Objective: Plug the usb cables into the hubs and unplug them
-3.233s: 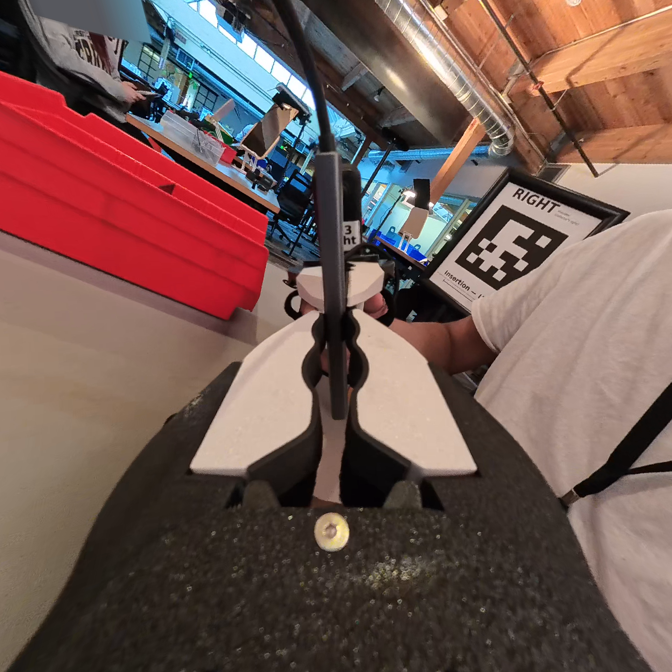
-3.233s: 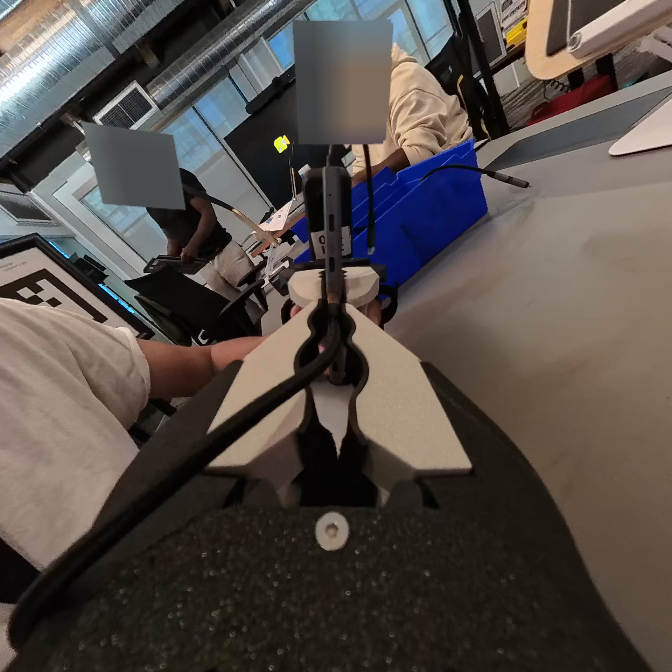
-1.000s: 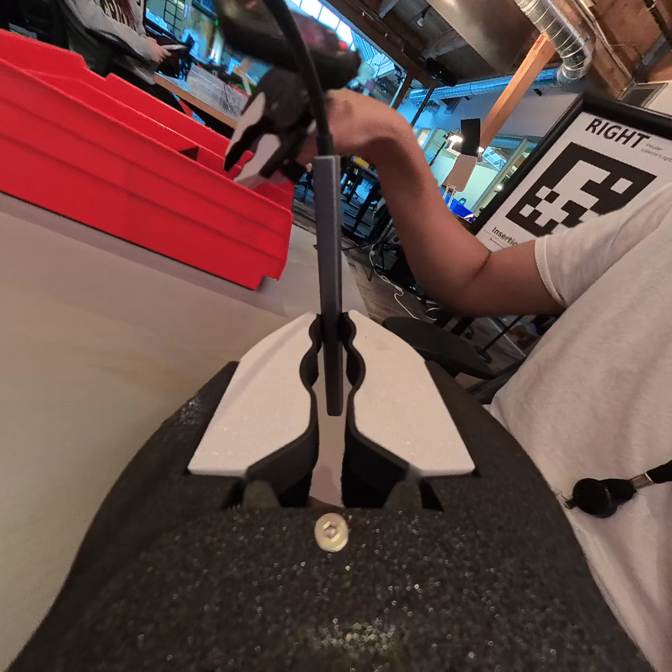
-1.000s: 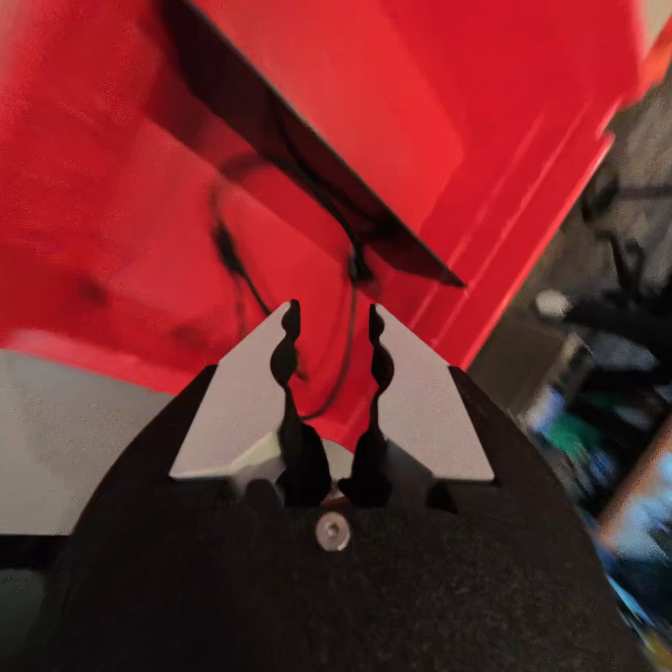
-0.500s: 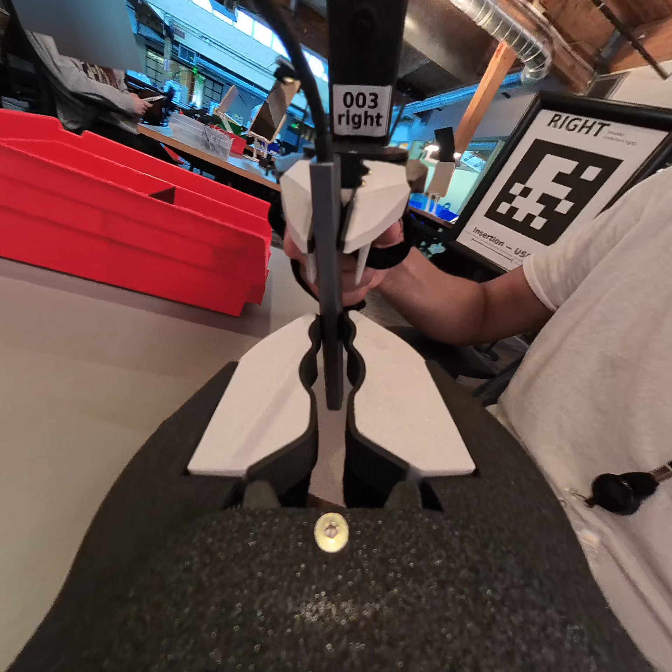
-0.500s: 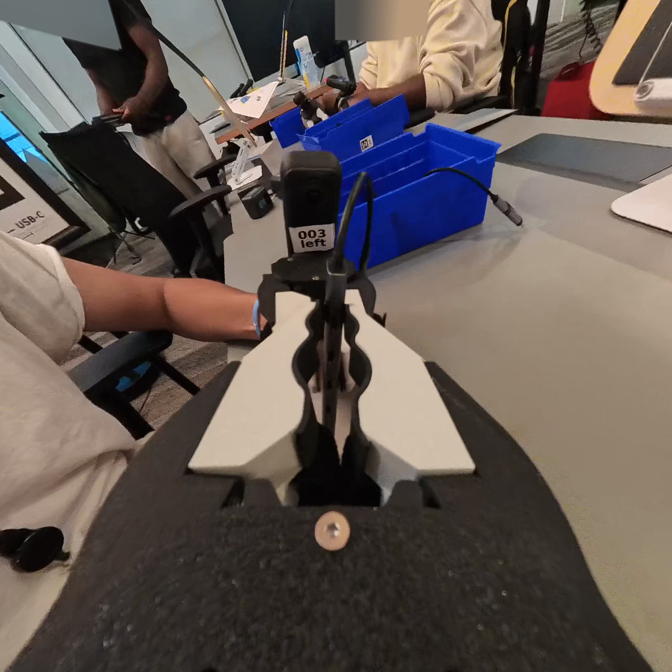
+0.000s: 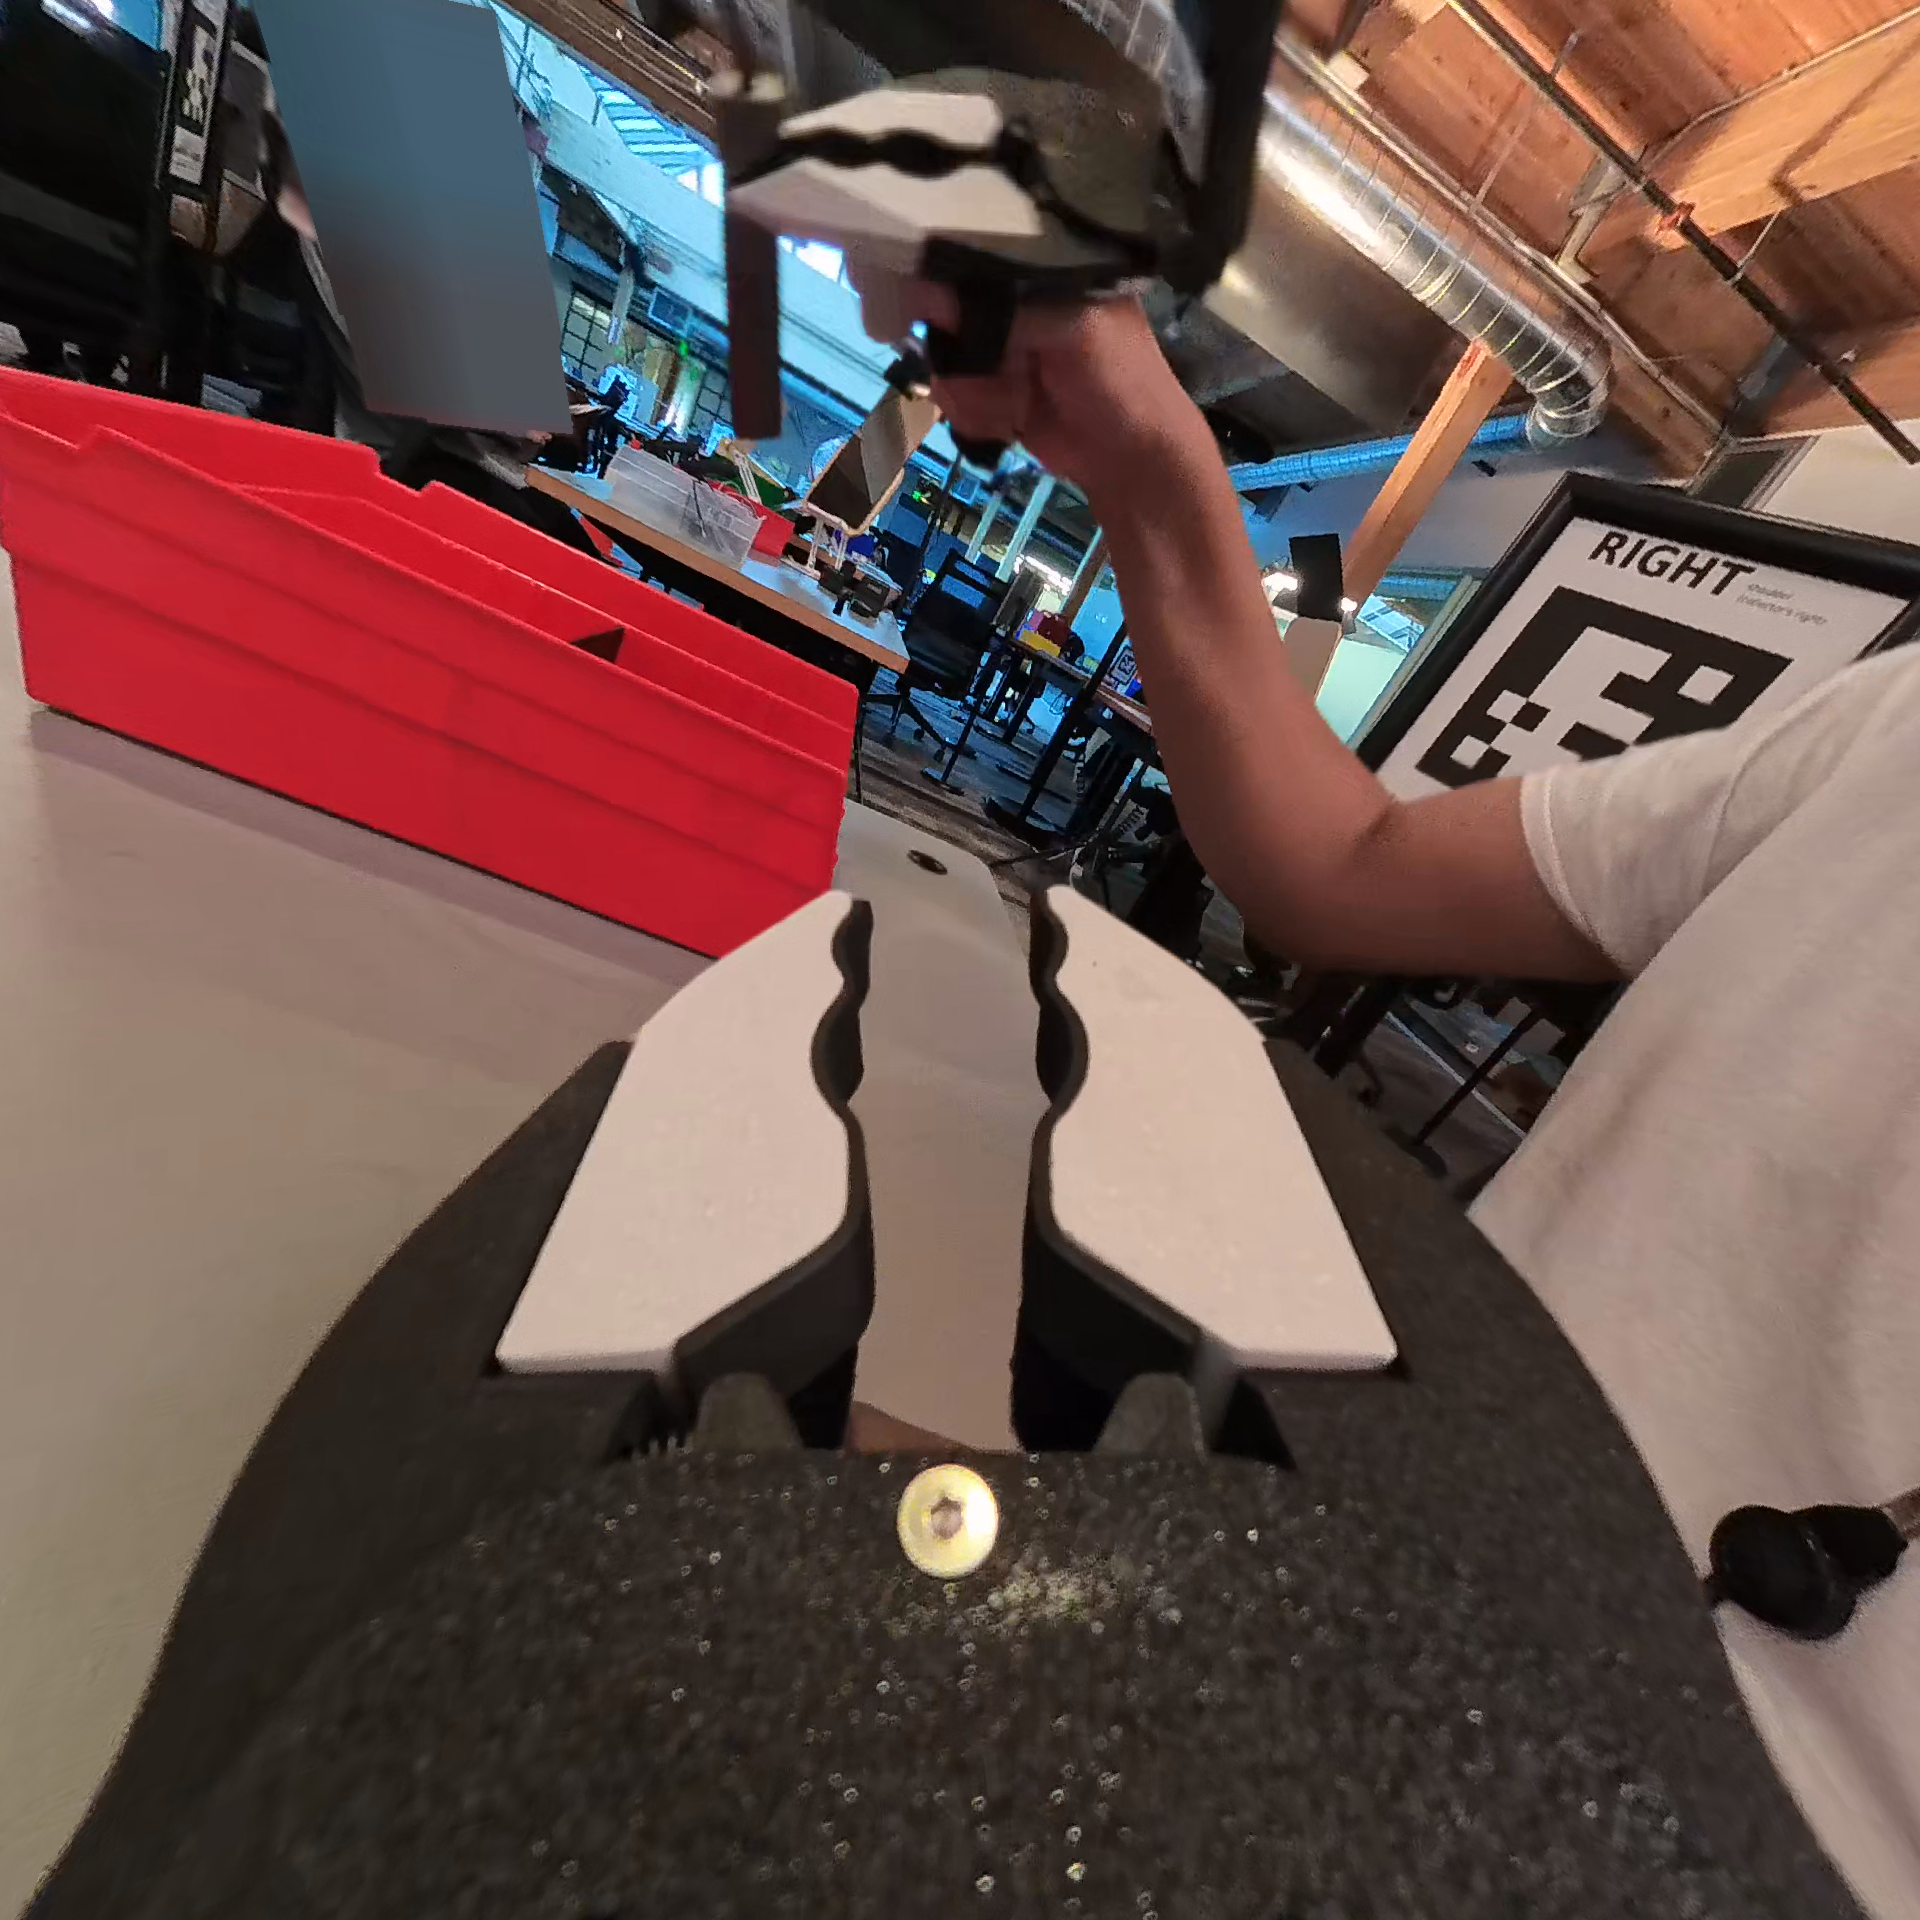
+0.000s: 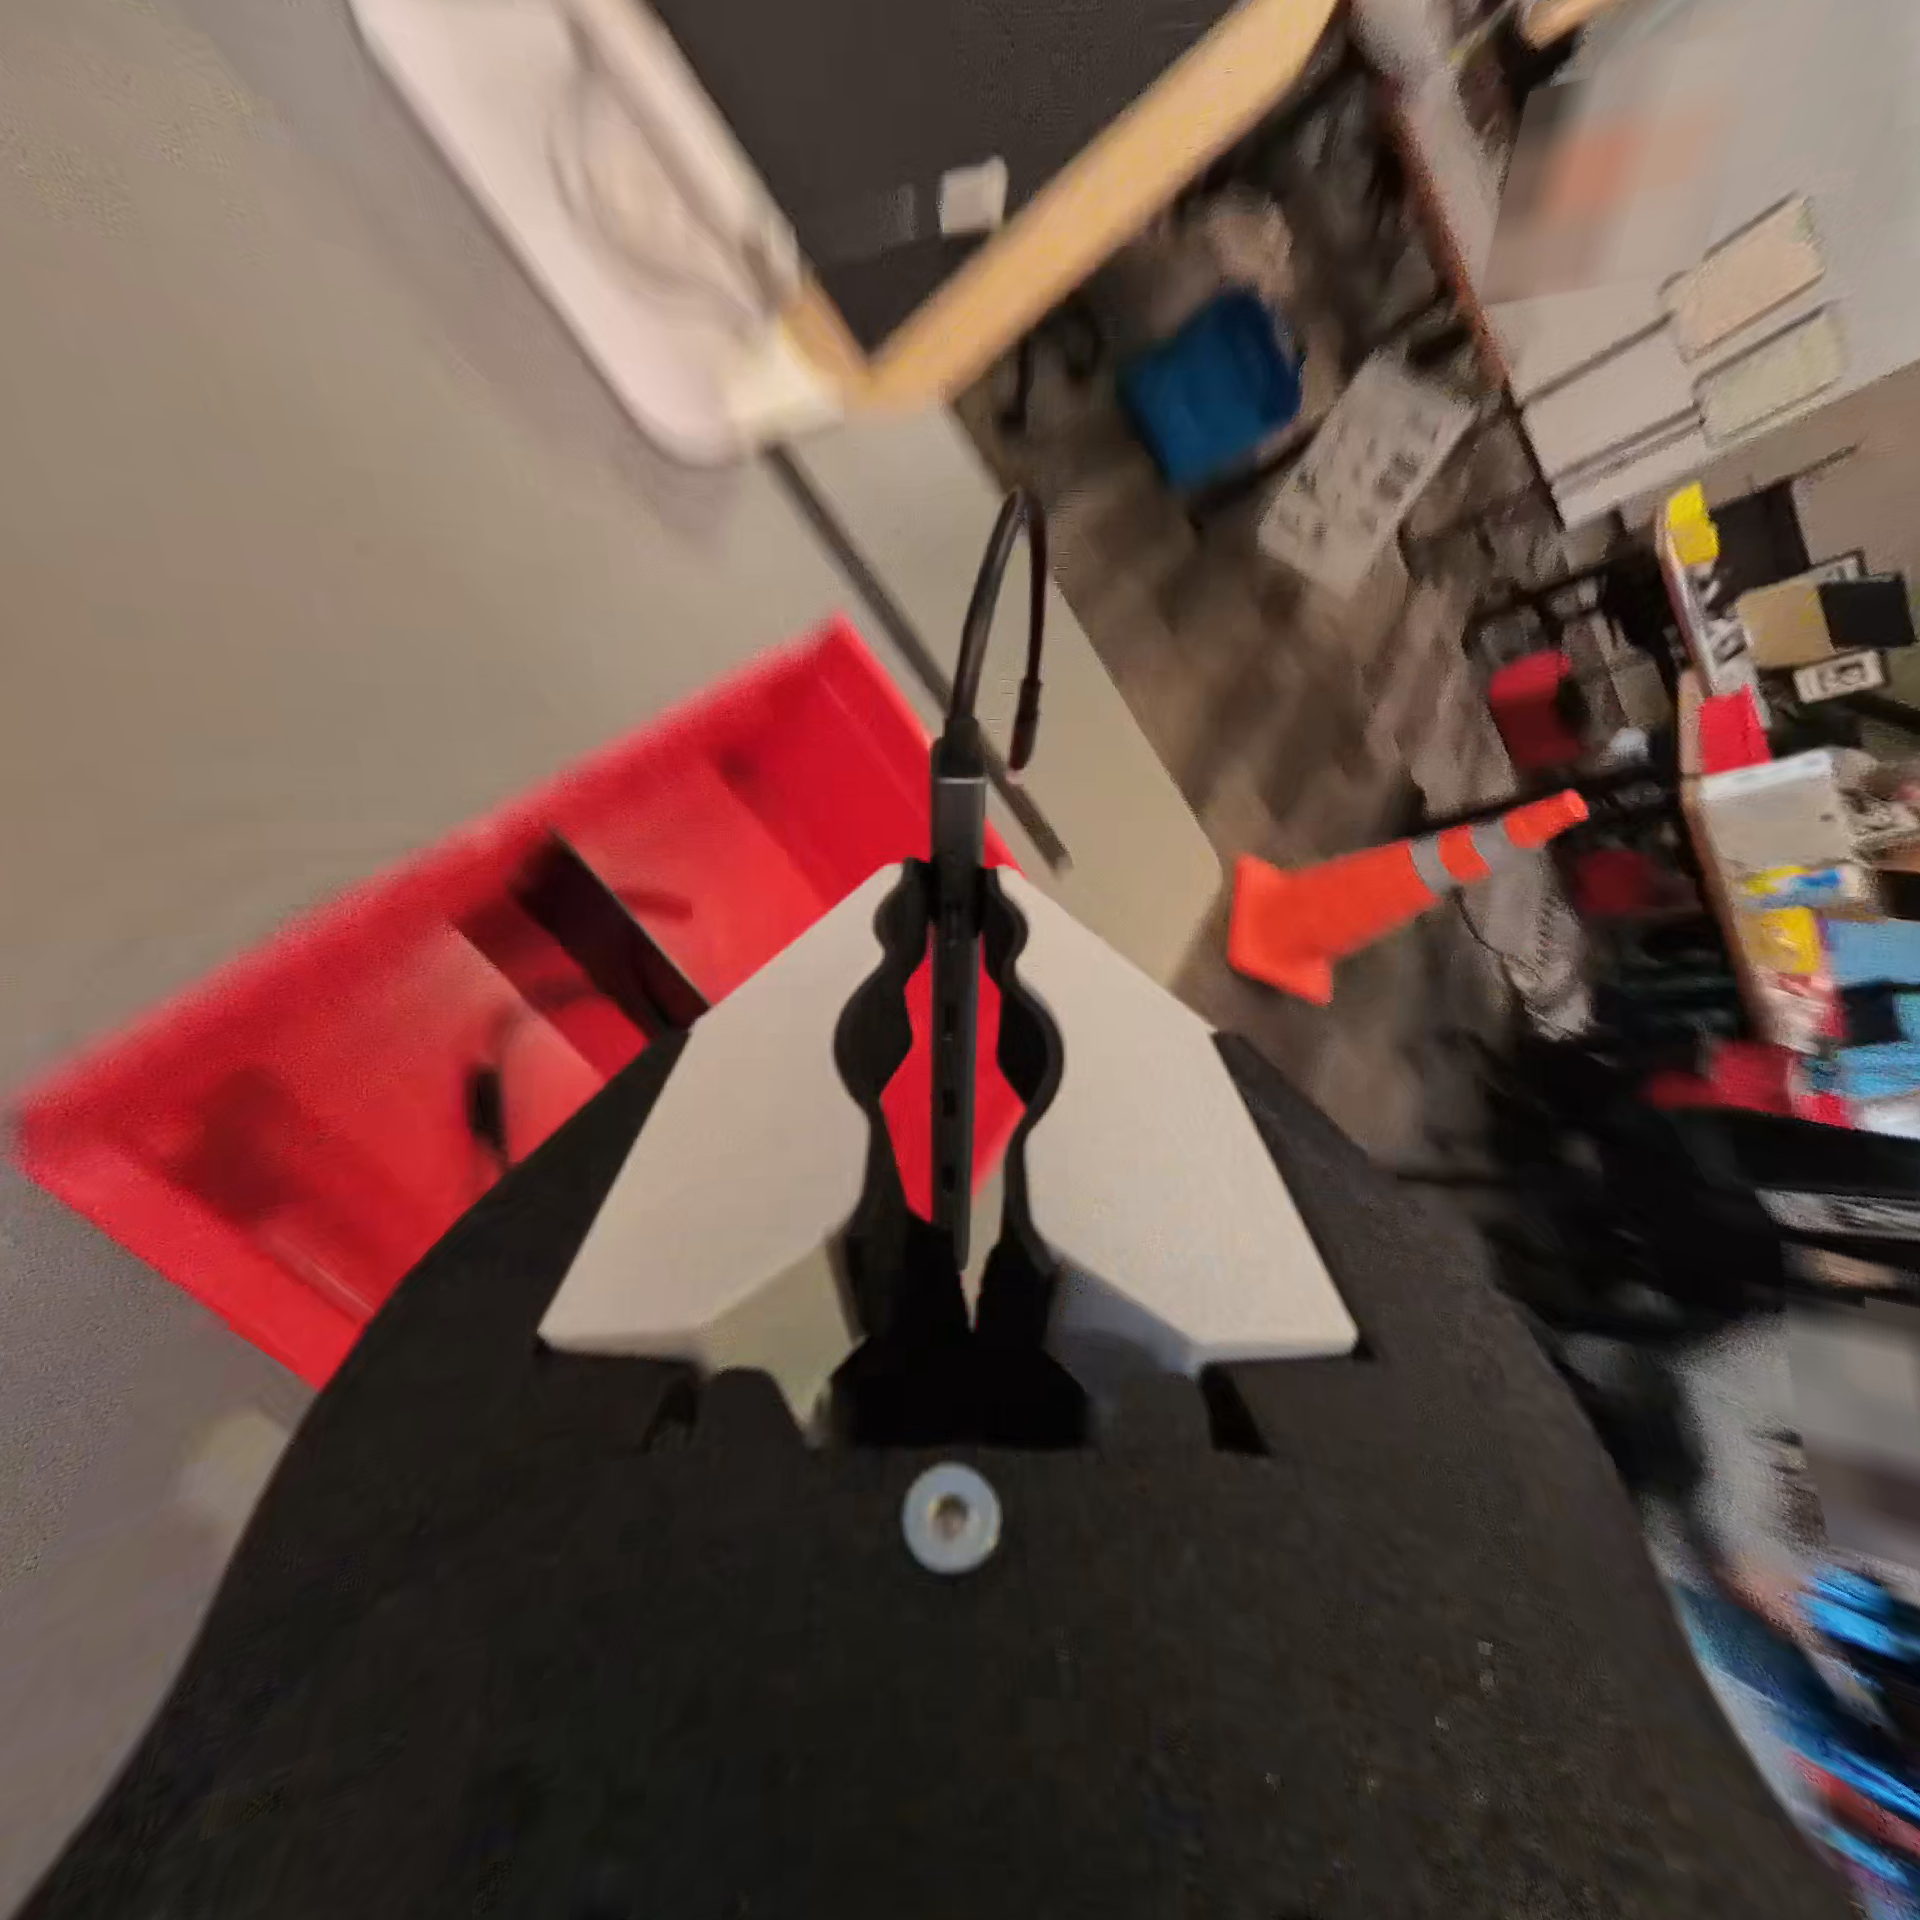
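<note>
Red bin [image 7: 416, 665] sits on the desk [image 7: 260, 1039] off to the left. The left tongs [image 7: 945, 935] are spread apart with nothing in them, low over the desk. The right tongs [image 8: 951, 883] are clamped on a slim dark adapter [image 8: 954, 1039], gripped edge-on so its short cable [image 8: 987, 582] curls free, held high above the bin.

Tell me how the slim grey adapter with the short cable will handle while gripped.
The grey adapter looks rigid: it stays straight, pinched near the right gripper tips. Its short black cable arches over, so that part probably flops. Thin and smooth-looking, it might pivot or slip.
</note>
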{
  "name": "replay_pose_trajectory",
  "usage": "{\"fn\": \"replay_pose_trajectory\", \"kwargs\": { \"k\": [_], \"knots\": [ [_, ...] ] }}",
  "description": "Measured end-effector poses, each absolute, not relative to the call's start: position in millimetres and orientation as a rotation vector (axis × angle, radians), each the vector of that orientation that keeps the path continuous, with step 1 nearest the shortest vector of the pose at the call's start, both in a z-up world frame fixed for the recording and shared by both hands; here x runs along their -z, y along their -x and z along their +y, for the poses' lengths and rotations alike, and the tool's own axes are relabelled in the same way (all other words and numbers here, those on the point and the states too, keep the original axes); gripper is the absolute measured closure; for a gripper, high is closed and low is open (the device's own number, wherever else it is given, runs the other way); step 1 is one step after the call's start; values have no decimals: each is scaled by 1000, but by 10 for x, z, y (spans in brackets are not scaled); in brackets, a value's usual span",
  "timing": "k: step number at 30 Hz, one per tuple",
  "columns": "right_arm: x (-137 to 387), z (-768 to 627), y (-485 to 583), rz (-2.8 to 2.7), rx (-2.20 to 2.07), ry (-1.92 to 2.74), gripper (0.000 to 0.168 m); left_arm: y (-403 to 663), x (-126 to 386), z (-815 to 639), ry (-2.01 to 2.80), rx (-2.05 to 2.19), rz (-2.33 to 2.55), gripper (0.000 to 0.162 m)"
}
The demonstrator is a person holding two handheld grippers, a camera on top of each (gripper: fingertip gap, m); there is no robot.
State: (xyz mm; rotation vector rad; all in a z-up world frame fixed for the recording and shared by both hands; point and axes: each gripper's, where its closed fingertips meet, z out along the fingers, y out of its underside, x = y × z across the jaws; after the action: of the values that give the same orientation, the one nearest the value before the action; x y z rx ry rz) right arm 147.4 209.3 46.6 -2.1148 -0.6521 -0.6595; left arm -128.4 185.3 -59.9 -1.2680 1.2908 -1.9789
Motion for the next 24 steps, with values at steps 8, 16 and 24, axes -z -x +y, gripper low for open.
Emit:
{"fn": "replay_pose_trajectory", "kwargs": {
  "k": [8,16,24],
  "knots": [
    [1122,2579,-1966,-973,387,2606,160,1251,688,1726,1262,1950,1373,133],
    [1723,2789,-1822,-737,-105,2731,146,1258,712,1752,1279,1951,1381,133],
    [687,2764,-1805,-266,-155,2287,130,1259,690,1749,1272,1944,1378,133]
  ]
}}
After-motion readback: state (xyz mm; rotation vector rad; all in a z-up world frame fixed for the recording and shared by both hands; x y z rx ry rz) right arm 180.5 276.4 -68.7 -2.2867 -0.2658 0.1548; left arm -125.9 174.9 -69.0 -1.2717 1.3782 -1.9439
